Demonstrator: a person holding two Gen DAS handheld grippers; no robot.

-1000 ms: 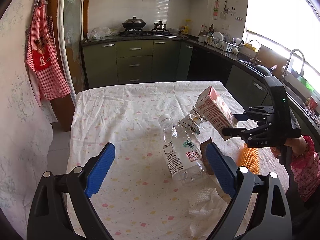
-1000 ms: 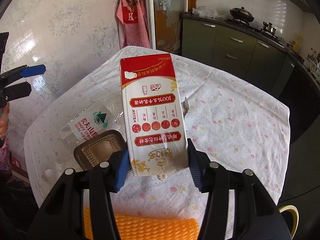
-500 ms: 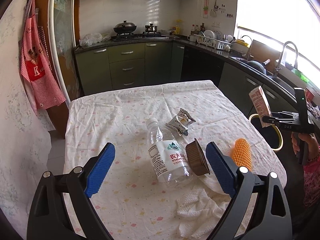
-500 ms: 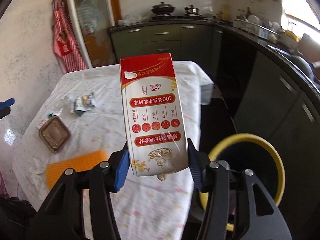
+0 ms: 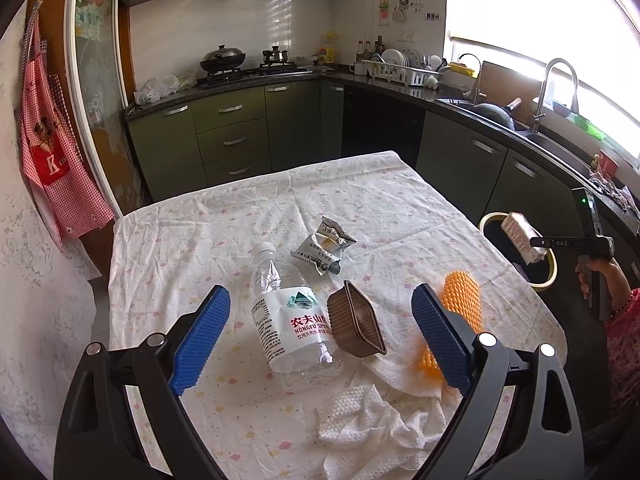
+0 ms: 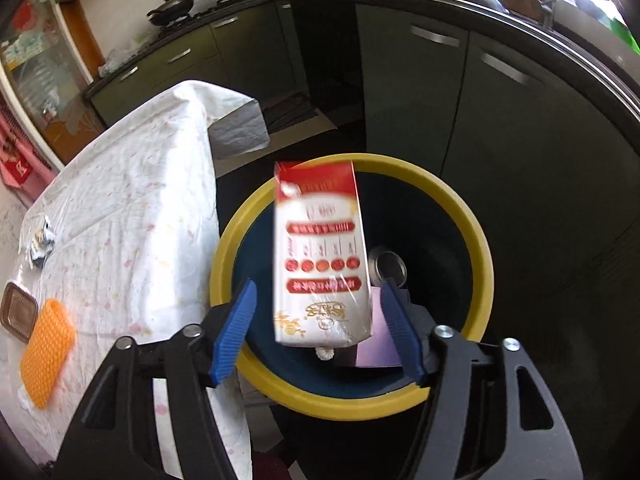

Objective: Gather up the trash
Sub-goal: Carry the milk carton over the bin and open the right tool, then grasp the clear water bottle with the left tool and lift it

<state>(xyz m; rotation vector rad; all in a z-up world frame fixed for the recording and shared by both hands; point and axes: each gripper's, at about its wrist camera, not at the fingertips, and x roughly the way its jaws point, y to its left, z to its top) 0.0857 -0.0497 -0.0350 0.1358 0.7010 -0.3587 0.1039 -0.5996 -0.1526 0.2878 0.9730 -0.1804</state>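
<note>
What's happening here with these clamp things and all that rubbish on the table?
A person is clearing trash off a table with tongs in each hand. The right tongs are over a yellow-rimmed bin beside the table, their jaws opening to let go of a red-and-white milk carton; the pads no longer touch it. The left tongs hover open above the table, where a plastic water bottle, a brown tray, a snack wrapper, an orange mesh sleeve and crumpled paper towels remain.

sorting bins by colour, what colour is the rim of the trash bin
Yellow: the trash bin has a yellow rim around a dark inside, clearest in the right wrist view.
</note>
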